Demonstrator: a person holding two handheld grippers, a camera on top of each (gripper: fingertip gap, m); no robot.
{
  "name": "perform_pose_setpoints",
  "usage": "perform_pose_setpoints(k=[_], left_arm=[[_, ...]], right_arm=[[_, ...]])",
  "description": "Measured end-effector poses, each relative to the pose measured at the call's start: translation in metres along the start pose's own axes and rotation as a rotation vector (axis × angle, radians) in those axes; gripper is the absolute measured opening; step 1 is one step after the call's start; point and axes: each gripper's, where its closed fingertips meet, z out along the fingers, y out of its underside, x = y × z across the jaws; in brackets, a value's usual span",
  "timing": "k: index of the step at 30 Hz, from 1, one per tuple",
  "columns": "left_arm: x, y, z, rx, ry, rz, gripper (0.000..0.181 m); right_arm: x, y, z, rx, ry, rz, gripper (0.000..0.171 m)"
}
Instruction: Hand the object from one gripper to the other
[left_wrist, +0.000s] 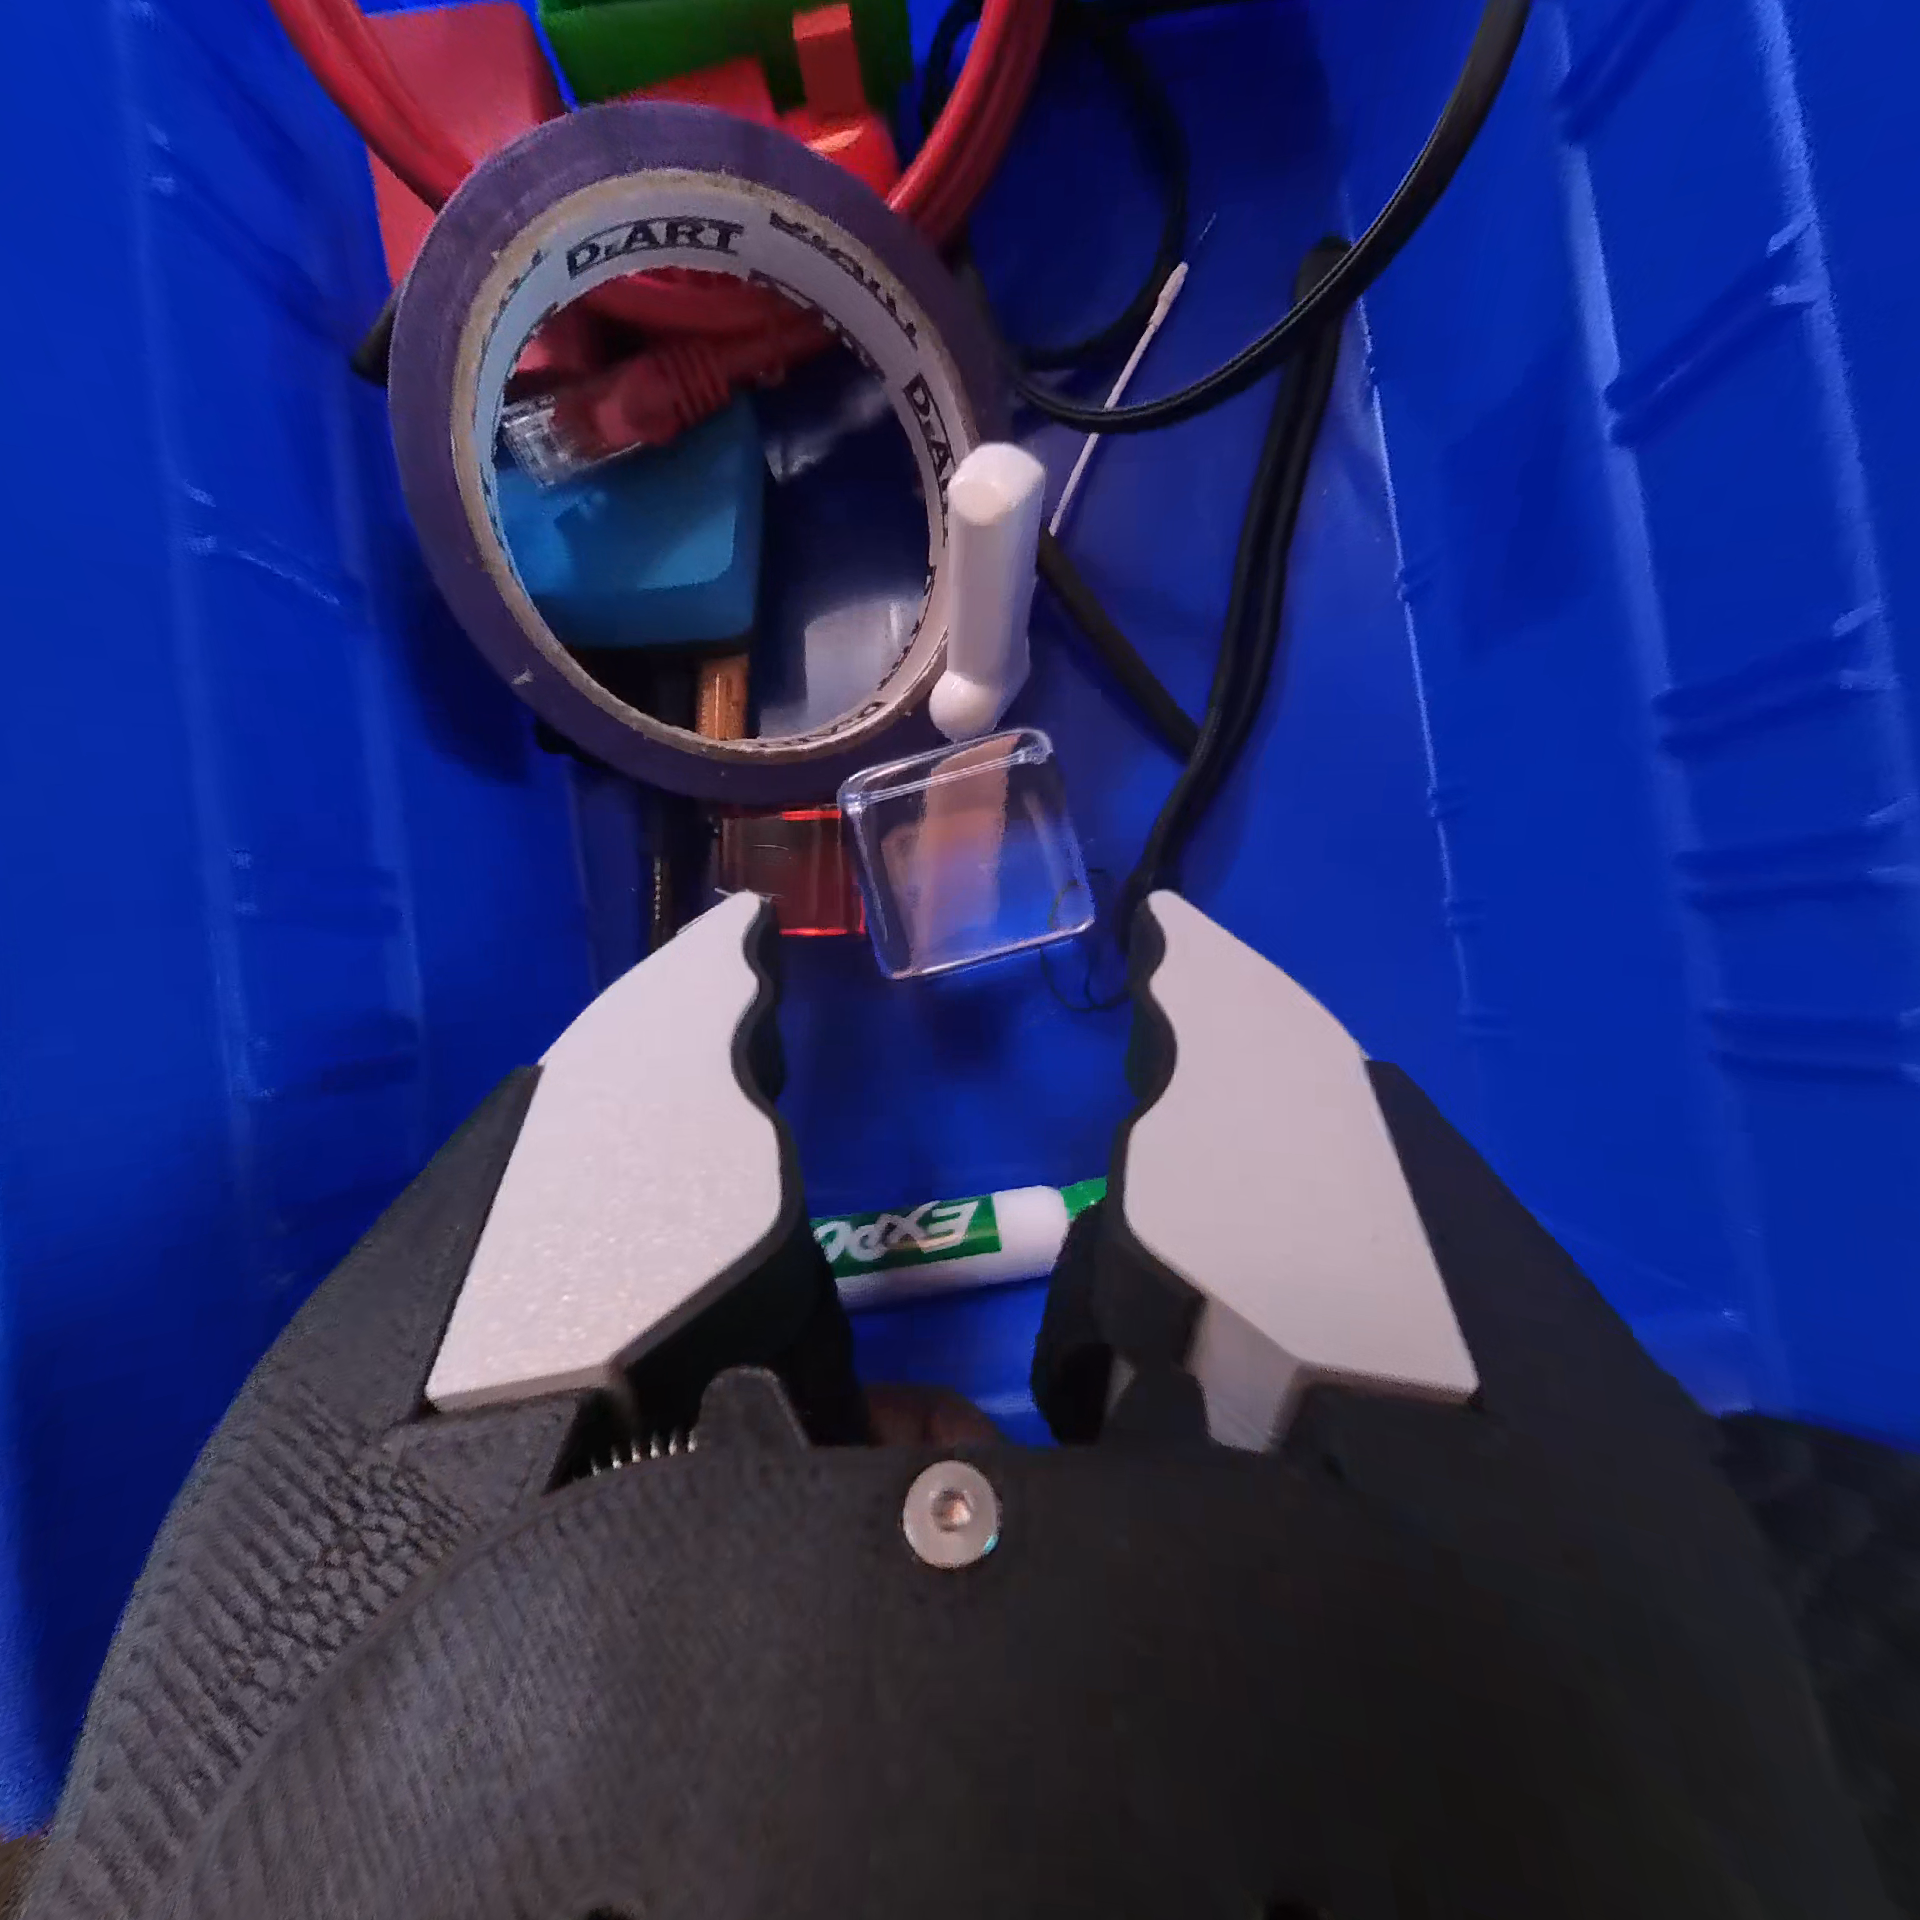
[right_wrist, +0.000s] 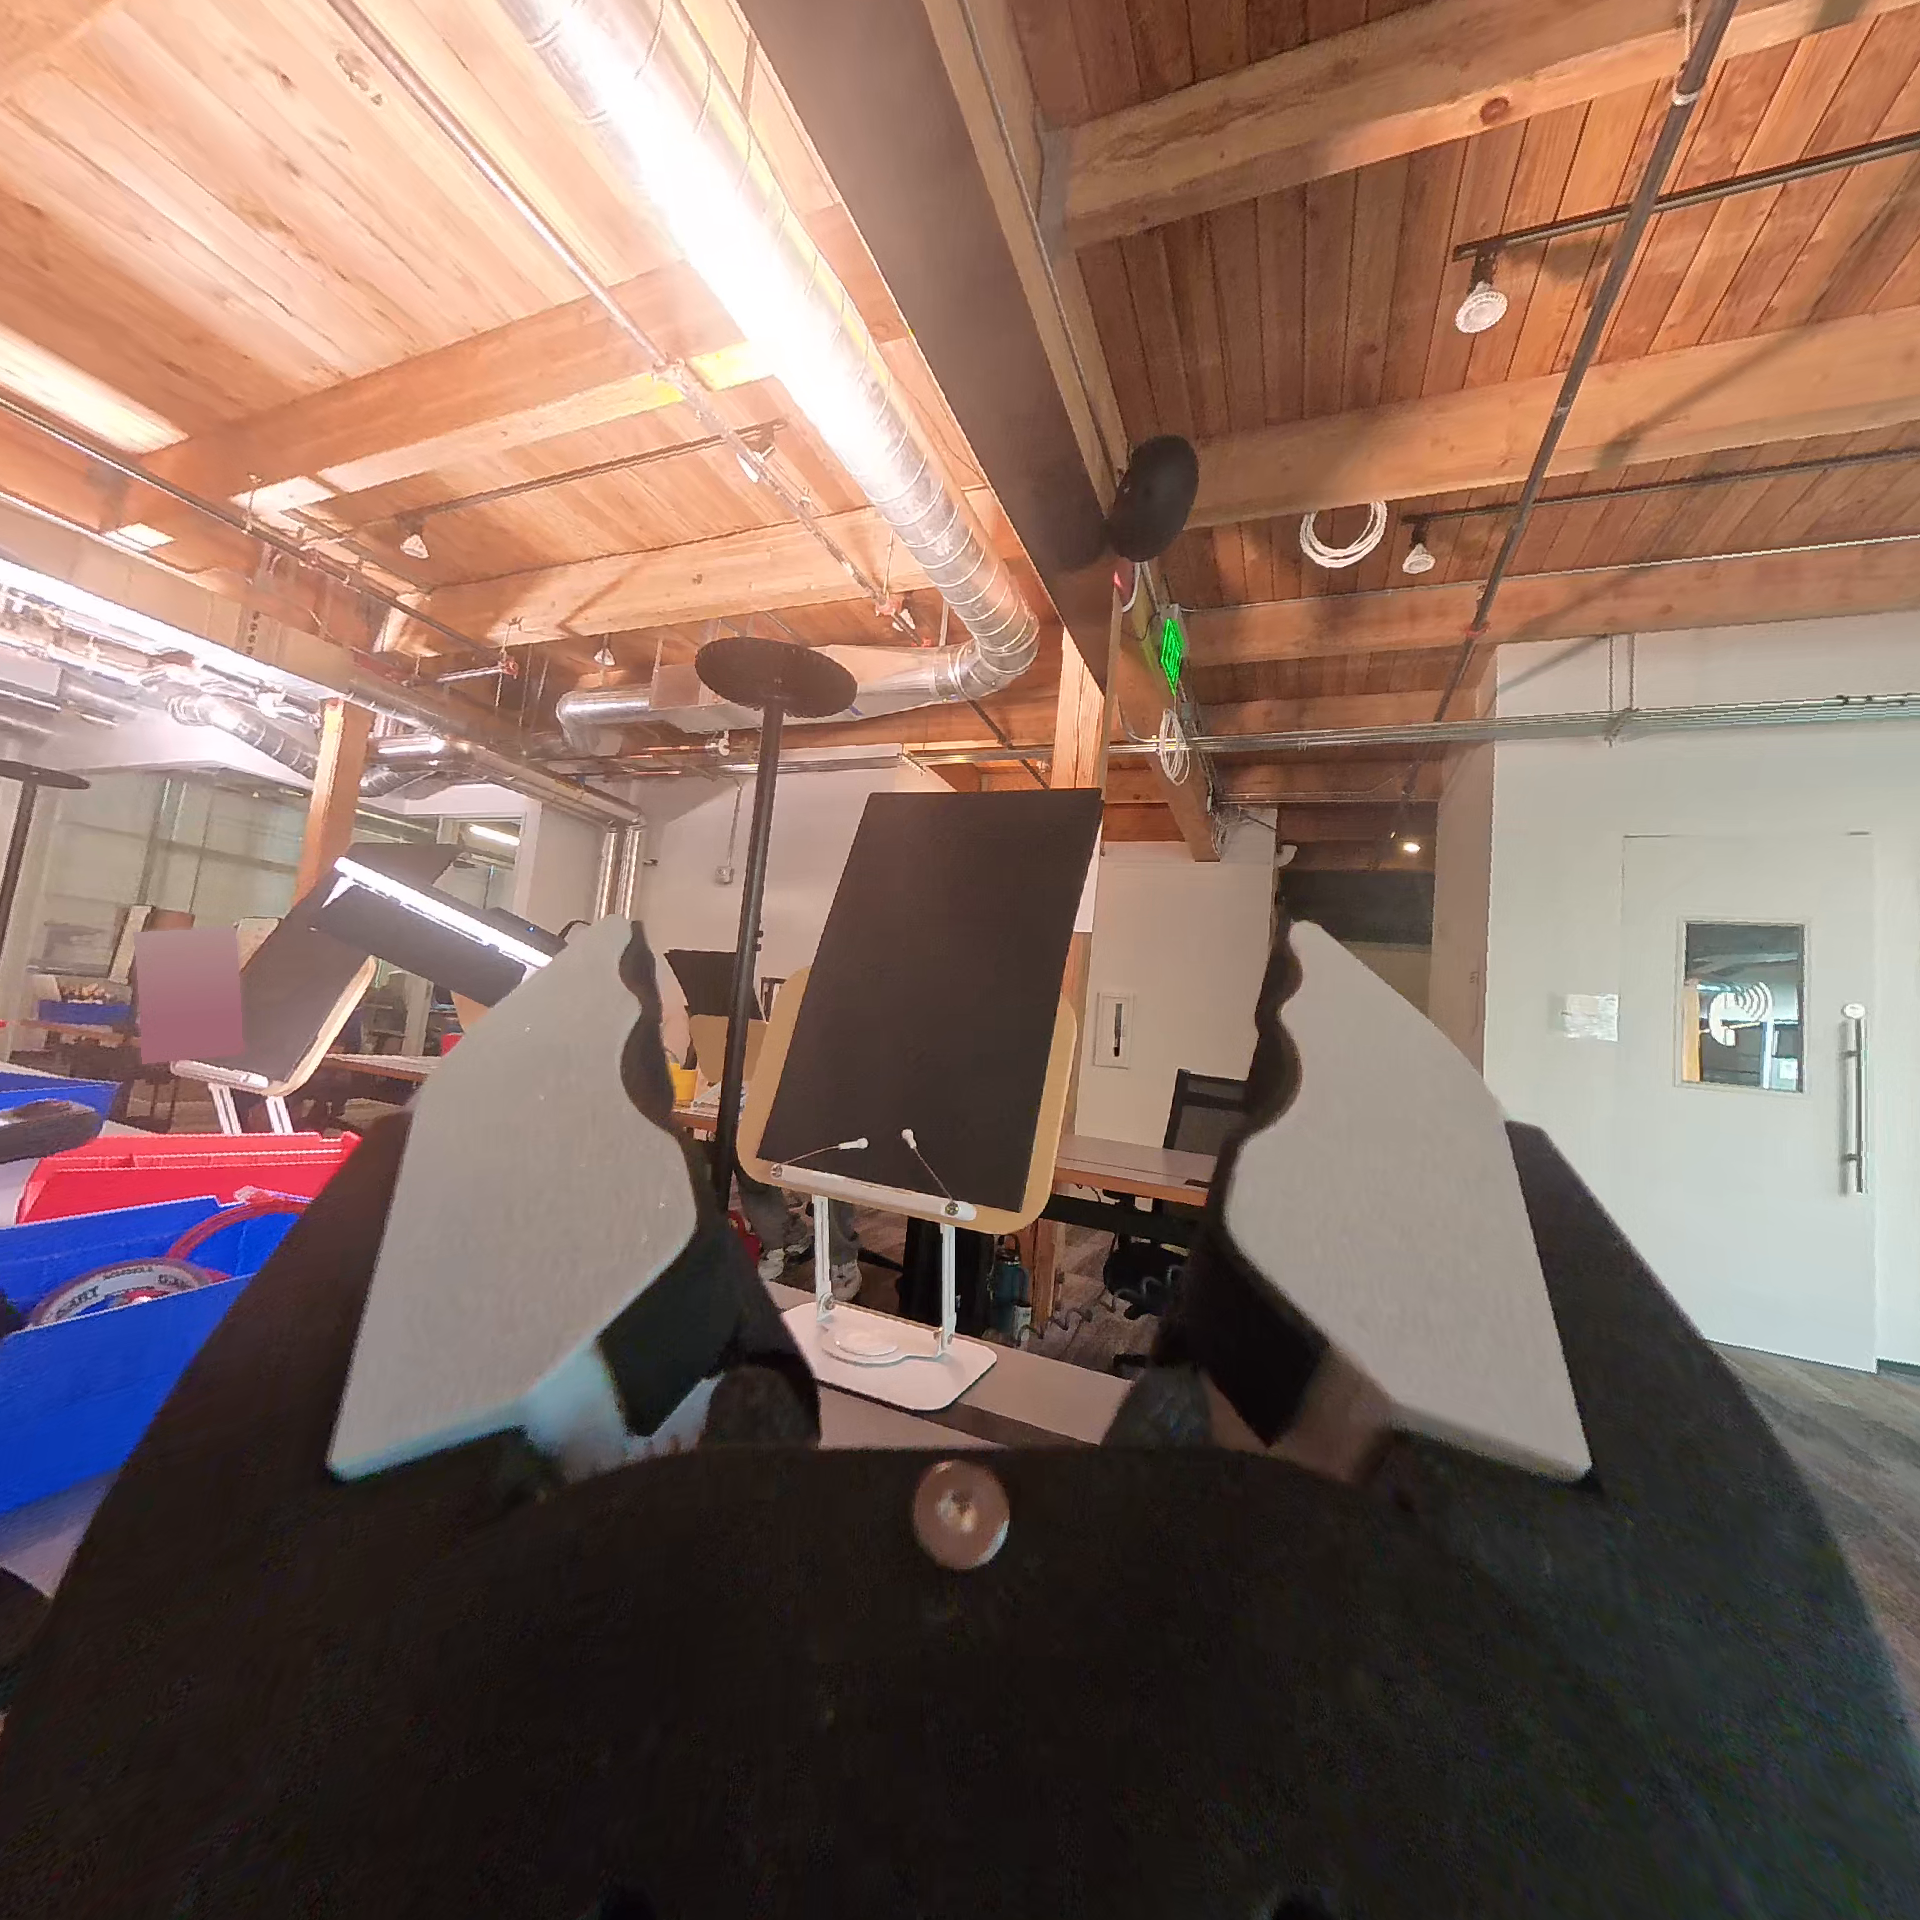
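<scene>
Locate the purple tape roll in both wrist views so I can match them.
Left wrist view: the purple tape roll stands tilted in the upper middle, inside the blue bin, beyond the open left gripper.
Right wrist view: only a sliver of a tape roll shows at the lower left edge, in a blue bin; I cannot tell if it is the same roll.
Shared landmark: the blue bin, probably the same one.

Glaring ceiling strip light (right_wrist: 727, 229), fisheye edge bending, soft foreground blur, shadowed bin
</scene>
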Motion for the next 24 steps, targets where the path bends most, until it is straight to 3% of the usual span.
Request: perform_pose_setpoints(k=[5, 6, 9, 18, 20, 24], left_arm=[[-0.002, -0.006, 0.008, -0.020, -0.028, 0.001, 0.057], [0.002, -0.007, 0.007, -0.011, -0.010, 0.003, 0.045], [0.003, -0.008, 0.004, 0.019, -0.012, 0.009, 0.044], [0.019, -0.042, -0.062, 0.455, 0.129, -0.018, 0.043], [0.042, -0.059, -0.092, 0.654, 0.271, -0.012, 0.043], [0.114, -0.084, -0.179, 1.019, 0.767, -0.003, 0.043]], right_arm=[[0.000, 0.001, 0.000, -0.018, 0.005, -0.015, 0.109], [0.000, 0.001, -0.001, -0.021, 0.009, -0.022, 0.109], [0.004, -0.002, -0.003, -0.015, 0.022, -0.030, 0.108], [-0.007, 0.003, 0.001, -0.033, -0.012, -0.032, 0.109], [-0.015, 0.004, 0.004, -0.036, -0.038, -0.034, 0.108], [-0.040, 0.018, 0.013, -0.085, -0.122, -0.060, 0.106]])
